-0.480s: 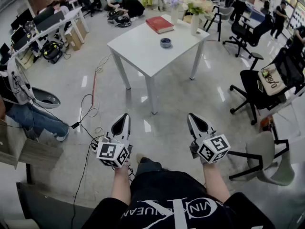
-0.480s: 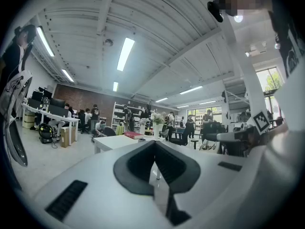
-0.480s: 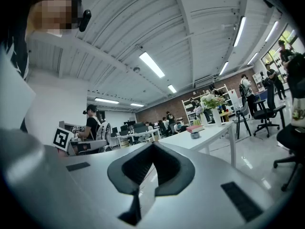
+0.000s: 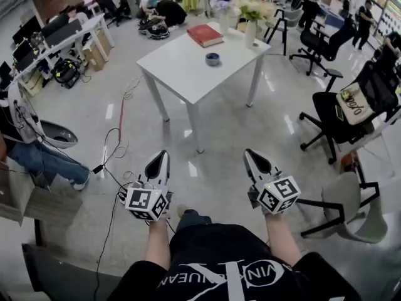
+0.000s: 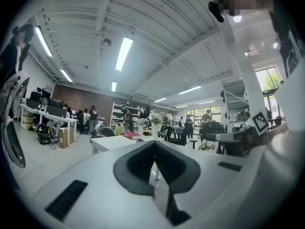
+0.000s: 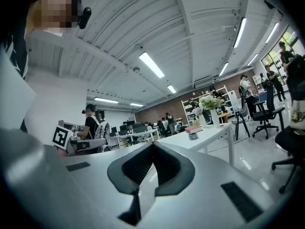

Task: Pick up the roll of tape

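Head view: nothing picked up yet. Left gripper (image 4: 161,158) and right gripper (image 4: 250,157) held level, jaws pressed together, empty. Roll of tape (image 4: 213,59) well ahead of both tips, untouched on white table (image 4: 182,68). Left to do: approach, open, grasp, lift.

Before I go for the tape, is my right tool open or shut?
Shut. In the right gripper view, the right tool has its jaws meeting at the tips, with nothing between them.
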`<state>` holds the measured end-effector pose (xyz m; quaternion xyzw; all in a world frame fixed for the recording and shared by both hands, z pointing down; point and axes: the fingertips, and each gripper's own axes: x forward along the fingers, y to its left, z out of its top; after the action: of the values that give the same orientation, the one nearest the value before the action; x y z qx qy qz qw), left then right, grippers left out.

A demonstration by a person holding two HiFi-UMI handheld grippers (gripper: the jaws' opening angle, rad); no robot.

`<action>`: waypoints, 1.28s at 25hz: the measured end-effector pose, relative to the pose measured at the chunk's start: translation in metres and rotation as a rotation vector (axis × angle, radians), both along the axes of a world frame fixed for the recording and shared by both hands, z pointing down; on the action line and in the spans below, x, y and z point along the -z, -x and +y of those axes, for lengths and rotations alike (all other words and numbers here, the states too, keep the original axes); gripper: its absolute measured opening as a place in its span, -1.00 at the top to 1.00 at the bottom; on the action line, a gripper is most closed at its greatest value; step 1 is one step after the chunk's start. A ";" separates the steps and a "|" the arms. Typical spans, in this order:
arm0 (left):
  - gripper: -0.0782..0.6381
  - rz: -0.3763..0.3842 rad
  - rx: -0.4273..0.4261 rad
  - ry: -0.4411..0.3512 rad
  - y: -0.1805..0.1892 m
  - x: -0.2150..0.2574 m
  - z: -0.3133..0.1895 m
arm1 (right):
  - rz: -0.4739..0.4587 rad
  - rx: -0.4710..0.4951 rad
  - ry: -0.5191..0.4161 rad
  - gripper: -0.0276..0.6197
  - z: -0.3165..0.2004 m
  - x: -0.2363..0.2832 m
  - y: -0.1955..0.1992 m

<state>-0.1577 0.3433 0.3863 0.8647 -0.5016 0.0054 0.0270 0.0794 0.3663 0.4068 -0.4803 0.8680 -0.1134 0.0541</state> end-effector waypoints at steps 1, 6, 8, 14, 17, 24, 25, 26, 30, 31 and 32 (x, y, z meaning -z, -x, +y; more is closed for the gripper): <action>0.78 0.001 0.000 -0.002 -0.002 0.001 -0.001 | 0.001 -0.004 -0.002 0.89 -0.001 0.001 -0.002; 0.78 -0.010 -0.007 -0.003 -0.007 0.003 -0.001 | -0.020 -0.037 -0.017 0.85 -0.005 0.004 -0.011; 0.78 -0.018 -0.010 0.004 -0.009 0.003 -0.003 | -0.038 -0.045 -0.013 0.72 -0.008 0.005 -0.014; 0.78 -0.025 -0.023 0.024 -0.011 -0.004 -0.022 | -0.065 -0.082 0.015 0.43 -0.022 -0.008 -0.023; 0.78 -0.017 -0.035 0.034 -0.017 -0.008 -0.041 | -0.067 -0.090 0.031 0.42 -0.035 -0.015 -0.027; 0.78 -0.018 -0.077 0.095 -0.020 -0.025 -0.091 | -0.059 -0.128 0.074 0.42 -0.075 -0.026 -0.029; 0.78 -0.010 -0.078 0.097 -0.019 -0.024 -0.100 | -0.055 -0.132 0.077 0.42 -0.083 -0.028 -0.029; 0.78 -0.006 -0.081 0.097 -0.019 -0.024 -0.110 | -0.054 -0.138 0.081 0.42 -0.091 -0.029 -0.030; 0.78 -0.005 -0.108 0.103 -0.019 -0.025 -0.149 | -0.050 -0.158 0.098 0.42 -0.125 -0.032 -0.028; 0.78 -0.003 -0.113 0.105 -0.018 -0.025 -0.160 | -0.047 -0.160 0.102 0.42 -0.134 -0.032 -0.026; 0.78 -0.001 -0.119 0.107 -0.016 -0.025 -0.171 | -0.046 -0.163 0.107 0.42 -0.143 -0.032 -0.024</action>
<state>-0.1413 0.1724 0.4118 0.8903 -0.4482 0.0343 0.0728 0.1031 0.2229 0.4392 -0.5487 0.8174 -0.1658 0.0575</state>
